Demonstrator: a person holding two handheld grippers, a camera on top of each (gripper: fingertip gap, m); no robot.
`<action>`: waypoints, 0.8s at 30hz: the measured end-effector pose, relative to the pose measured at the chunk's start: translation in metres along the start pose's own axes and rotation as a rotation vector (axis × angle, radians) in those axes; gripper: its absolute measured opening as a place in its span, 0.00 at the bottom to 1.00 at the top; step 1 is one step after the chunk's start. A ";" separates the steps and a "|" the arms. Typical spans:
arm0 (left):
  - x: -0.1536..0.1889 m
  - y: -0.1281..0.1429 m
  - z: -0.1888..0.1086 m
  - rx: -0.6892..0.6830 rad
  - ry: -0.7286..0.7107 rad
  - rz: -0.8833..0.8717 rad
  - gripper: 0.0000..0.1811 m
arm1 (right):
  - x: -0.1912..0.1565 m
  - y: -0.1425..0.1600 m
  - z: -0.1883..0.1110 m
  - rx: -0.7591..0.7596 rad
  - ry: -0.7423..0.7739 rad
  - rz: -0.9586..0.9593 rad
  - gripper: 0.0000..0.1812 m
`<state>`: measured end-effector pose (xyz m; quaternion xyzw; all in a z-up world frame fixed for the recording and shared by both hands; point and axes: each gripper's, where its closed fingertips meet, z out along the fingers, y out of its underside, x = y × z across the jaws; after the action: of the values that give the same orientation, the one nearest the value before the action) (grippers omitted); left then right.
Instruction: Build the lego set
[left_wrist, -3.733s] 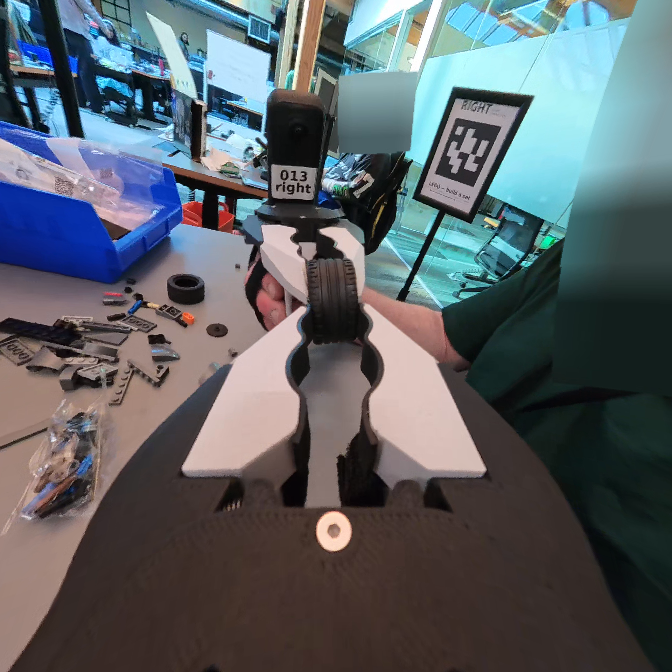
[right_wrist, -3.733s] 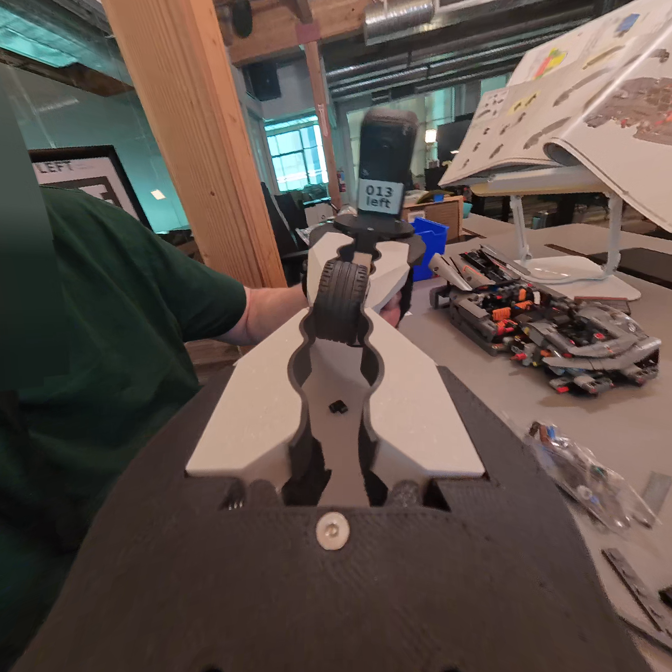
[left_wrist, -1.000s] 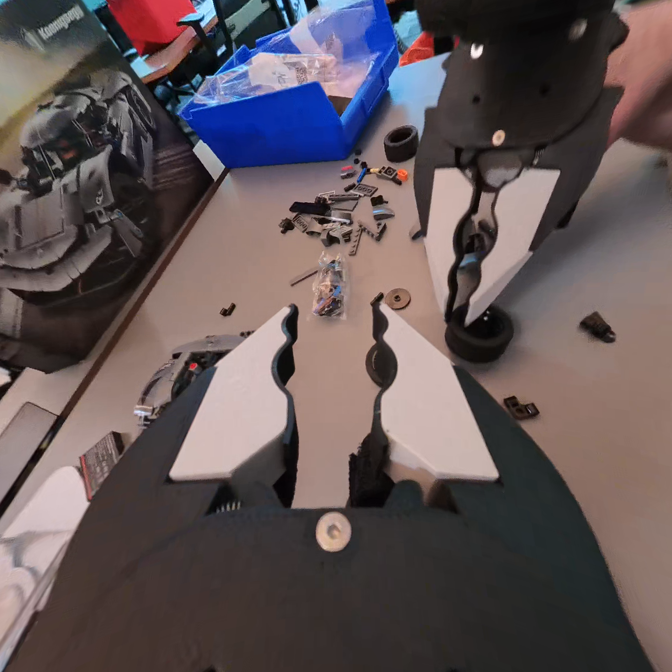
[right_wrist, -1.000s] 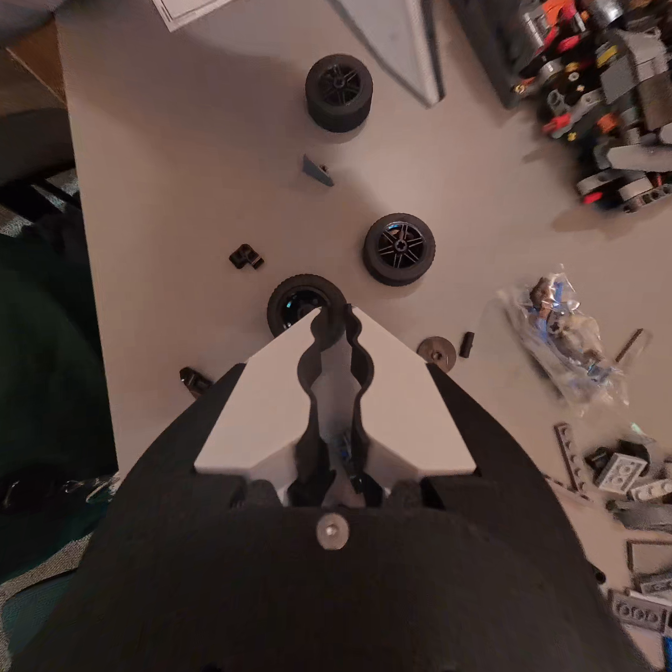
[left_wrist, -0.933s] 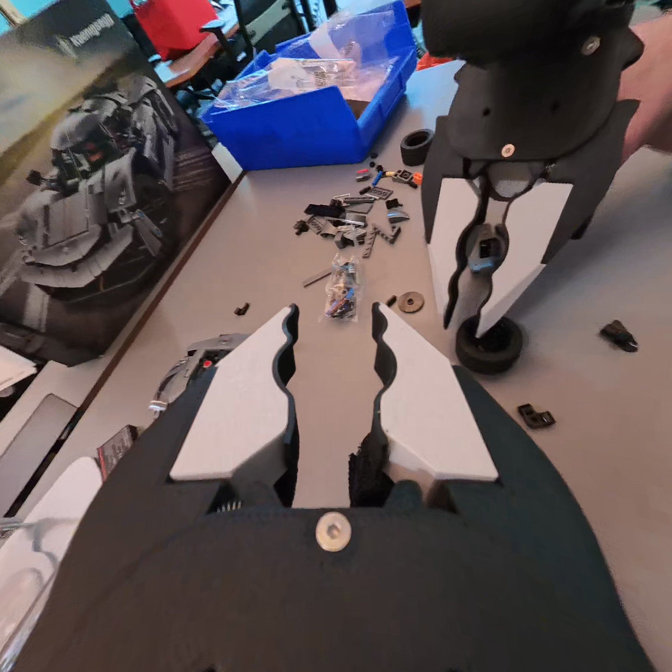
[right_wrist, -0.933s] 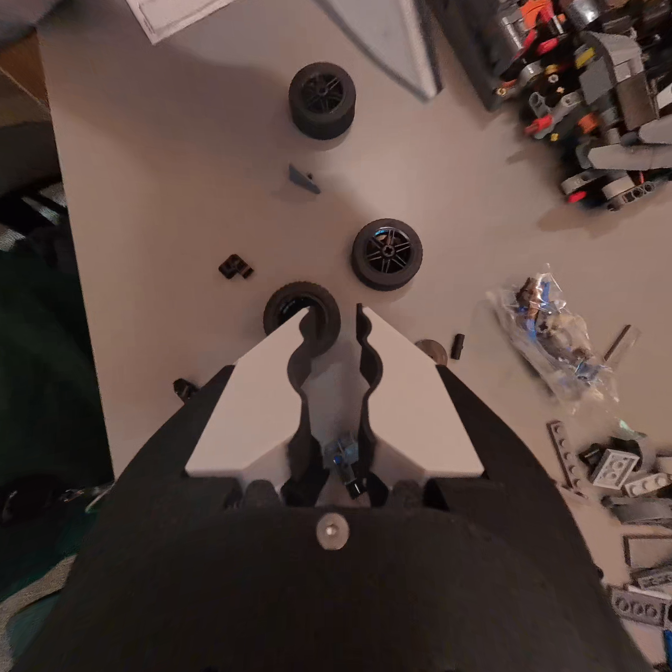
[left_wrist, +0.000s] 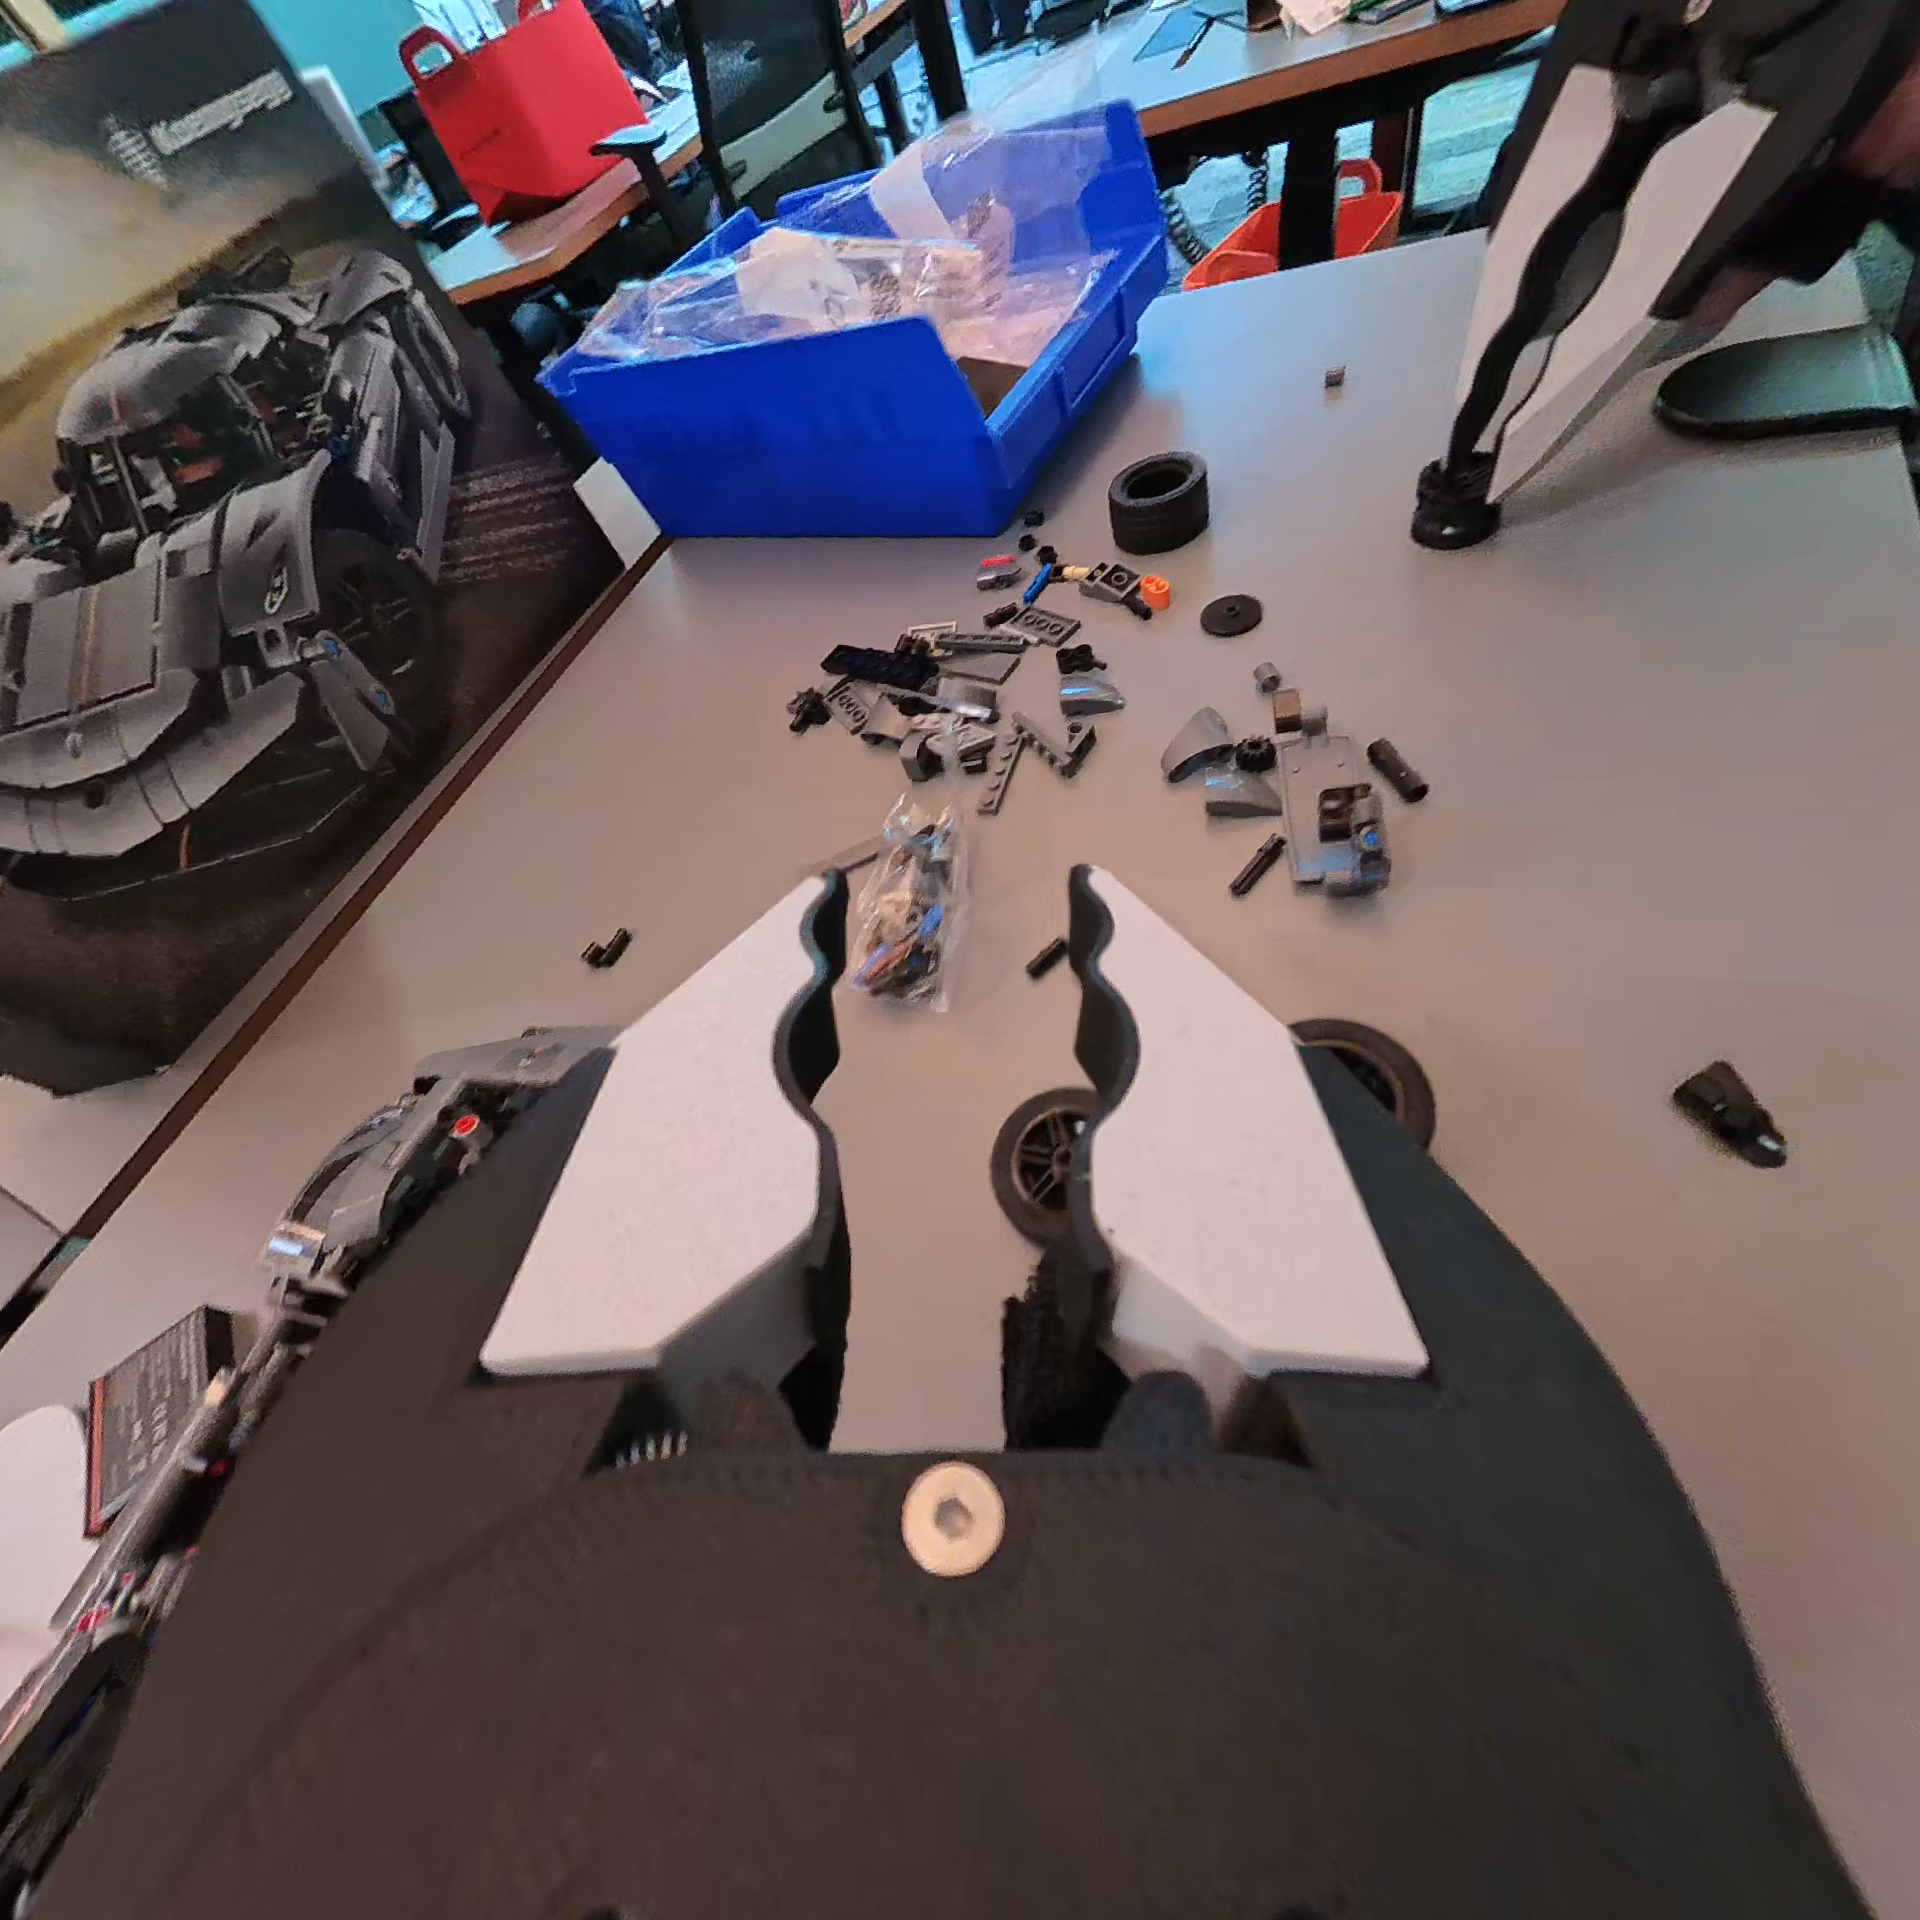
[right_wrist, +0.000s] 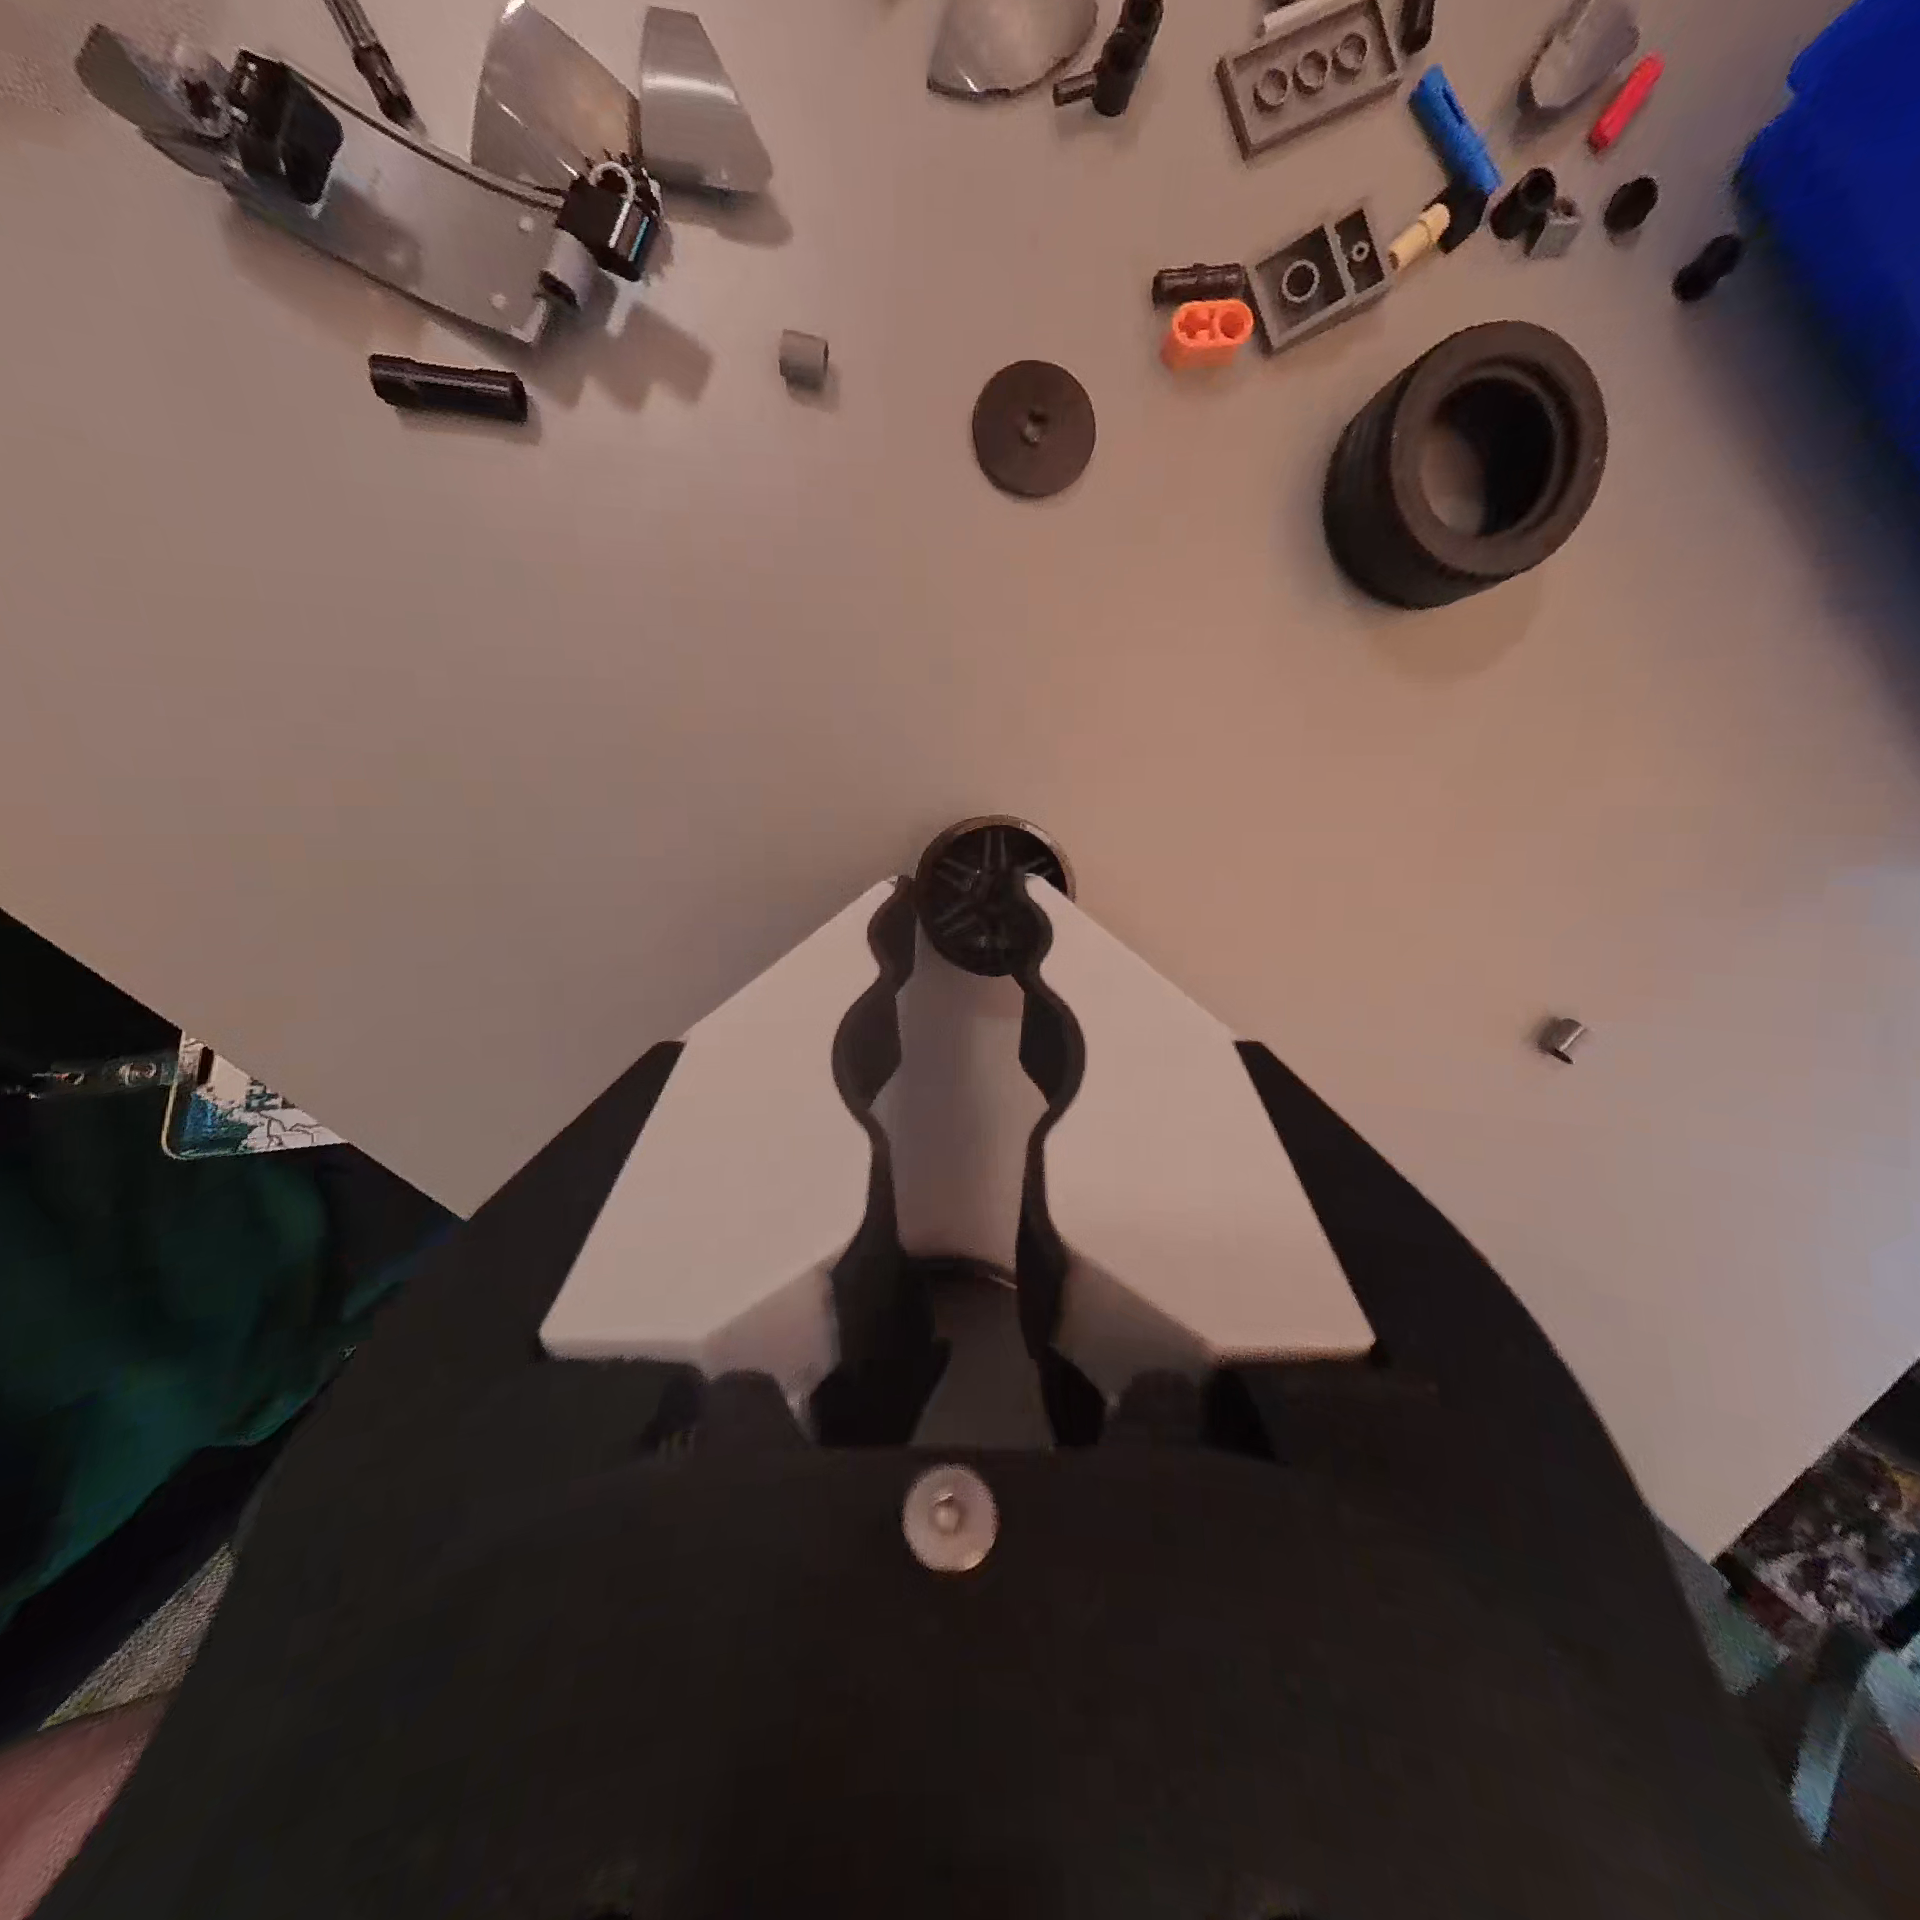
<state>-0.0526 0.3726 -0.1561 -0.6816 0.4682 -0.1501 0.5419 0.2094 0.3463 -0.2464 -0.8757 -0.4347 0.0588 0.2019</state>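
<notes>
In the left wrist view, the left tongs (left_wrist: 951, 914) hung wide apart and empty above the grey tabletop (left_wrist: 1558, 935), with a small clear bag of parts (left_wrist: 909, 914) lying just past the tips. A spoked wheel (left_wrist: 1039, 1158) lay flat under the inner edge of one finger, and a second wheel (left_wrist: 1371, 1070) peeped out beside the tongs' body. Farther on lay a scatter of loose grey and black pieces (left_wrist: 966, 696), a bare tyre (left_wrist: 1158, 506) and a blue bin (left_wrist: 862, 416); the half-built car (left_wrist: 405, 1153) sat at the near left edge. Well off at the far right, the right tongs (left_wrist: 1460, 488) pointed steeply down at the tabletop with a small dark wheel rim (left_wrist: 1452, 517) at the tips. In the right wrist view, looking straight down, the right tongs (right_wrist: 982, 894) stood narrow, pinched on the wheel rim (right_wrist: 982, 914), which sat right at the tips with its spoked face up toward the camera and its axle roughly upright, apparently resting on the tabletop (right_wrist: 623, 675). The bare tyre (right_wrist: 1470, 483) lay ahead and to the right of the tips, tilted, its hole turned partly toward the camera, near the blue bin's corner (right_wrist: 1849, 260). A black disc (right_wrist: 1034, 426) lay nearly straight ahead. Judging by this, the rim belonged in that tyre, and the right tongs were far nearer to it than the left.
</notes>
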 end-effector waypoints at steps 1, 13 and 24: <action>0.005 -0.006 0.003 0.002 0.015 0.017 0.23 | -0.001 -0.001 0.000 0.014 -0.011 -0.009 0.08; 0.085 -0.083 0.147 -0.156 0.331 0.290 0.30 | 0.004 0.009 -0.014 0.132 0.037 -0.040 0.25; 0.098 -0.040 0.265 -0.413 0.420 0.259 0.36 | -0.007 0.005 0.007 0.172 -0.075 -0.094 0.17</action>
<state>0.2059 0.4517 -0.2484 -0.6661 0.6732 -0.1193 0.2982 0.2071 0.3403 -0.2557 -0.8309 -0.4758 0.1191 0.2626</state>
